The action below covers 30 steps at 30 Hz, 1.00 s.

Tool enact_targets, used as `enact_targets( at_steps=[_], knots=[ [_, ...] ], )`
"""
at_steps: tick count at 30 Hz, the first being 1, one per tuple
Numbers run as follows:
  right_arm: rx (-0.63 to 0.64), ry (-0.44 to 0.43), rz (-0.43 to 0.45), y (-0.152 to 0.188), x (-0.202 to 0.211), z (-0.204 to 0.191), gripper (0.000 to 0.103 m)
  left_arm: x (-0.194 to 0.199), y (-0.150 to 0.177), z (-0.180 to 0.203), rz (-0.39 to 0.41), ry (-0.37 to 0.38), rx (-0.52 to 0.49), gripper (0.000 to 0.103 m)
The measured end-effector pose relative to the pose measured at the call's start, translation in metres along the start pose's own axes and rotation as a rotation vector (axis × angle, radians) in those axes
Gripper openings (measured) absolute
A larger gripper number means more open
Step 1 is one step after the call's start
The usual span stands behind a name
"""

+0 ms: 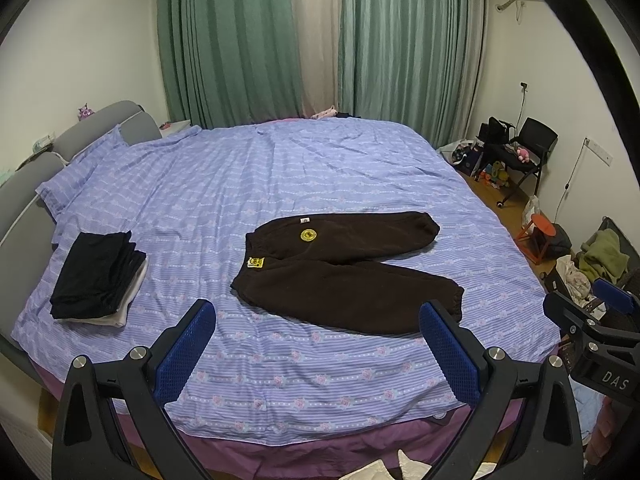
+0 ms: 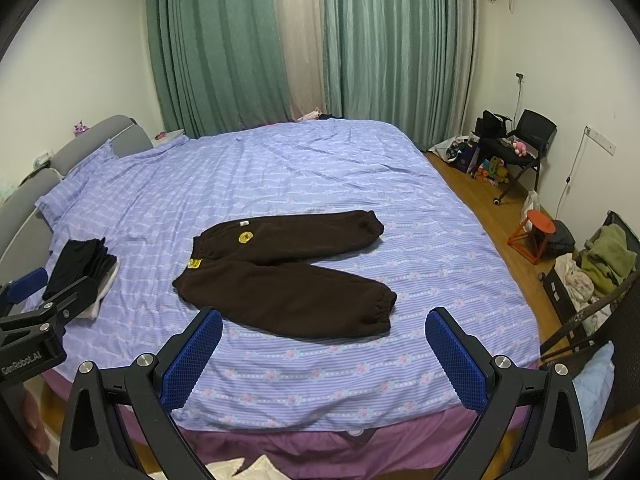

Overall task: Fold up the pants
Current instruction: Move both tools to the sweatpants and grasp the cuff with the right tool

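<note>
Dark brown fleece pants [image 1: 344, 276] [image 2: 288, 280] lie flat and unfolded on the blue striped bed cover [image 1: 280, 176] [image 2: 304, 168], waistband to the left, both legs spread to the right. Yellow patches mark the waist. My left gripper [image 1: 316, 320] hovers open over the near edge of the bed, just short of the near leg, with nothing between its blue pads. My right gripper [image 2: 324, 328] is likewise open and empty, just in front of the near leg's cuff. Each gripper shows at the edge of the other's view.
A stack of folded dark and white clothes [image 1: 100, 276] [image 2: 86, 272] sits on the bed's left side near the grey headboard [image 1: 36, 176]. Right of the bed are wood floor, an orange stool [image 2: 534, 236], a black chair [image 2: 528, 140] and a basket of laundry [image 2: 596, 268].
</note>
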State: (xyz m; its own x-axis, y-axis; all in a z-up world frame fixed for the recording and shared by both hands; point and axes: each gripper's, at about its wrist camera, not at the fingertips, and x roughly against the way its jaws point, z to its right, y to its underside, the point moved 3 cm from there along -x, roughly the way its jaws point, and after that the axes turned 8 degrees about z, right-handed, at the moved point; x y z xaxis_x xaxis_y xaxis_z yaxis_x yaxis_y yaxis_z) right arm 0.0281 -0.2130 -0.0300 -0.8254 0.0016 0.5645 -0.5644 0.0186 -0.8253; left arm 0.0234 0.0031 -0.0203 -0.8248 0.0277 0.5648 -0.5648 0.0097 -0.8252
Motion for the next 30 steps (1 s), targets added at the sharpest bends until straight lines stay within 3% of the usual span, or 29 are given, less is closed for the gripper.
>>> enact_targets(
  at_steps=[9,16,22,30],
  knots=[
    [-0.014,0.004,-0.006,-0.005,-0.008,0.002,0.103,-0.009,-0.002,-0.001,-0.006,0.005,-0.011,0.103],
    [-0.047,0.001,-0.021,-0.013,-0.035,0.011,0.103,-0.040,-0.019,0.007,-0.002,0.023,-0.037,0.103],
    [-0.014,0.052,0.017,-0.031,-0.087,0.027,0.103,-0.094,-0.036,0.020,0.026,0.021,-0.052,0.103],
    [0.017,0.031,0.081,-0.070,-0.210,0.067,0.102,-0.205,-0.062,0.053,0.063,0.029,-0.077,0.103]
  ],
)
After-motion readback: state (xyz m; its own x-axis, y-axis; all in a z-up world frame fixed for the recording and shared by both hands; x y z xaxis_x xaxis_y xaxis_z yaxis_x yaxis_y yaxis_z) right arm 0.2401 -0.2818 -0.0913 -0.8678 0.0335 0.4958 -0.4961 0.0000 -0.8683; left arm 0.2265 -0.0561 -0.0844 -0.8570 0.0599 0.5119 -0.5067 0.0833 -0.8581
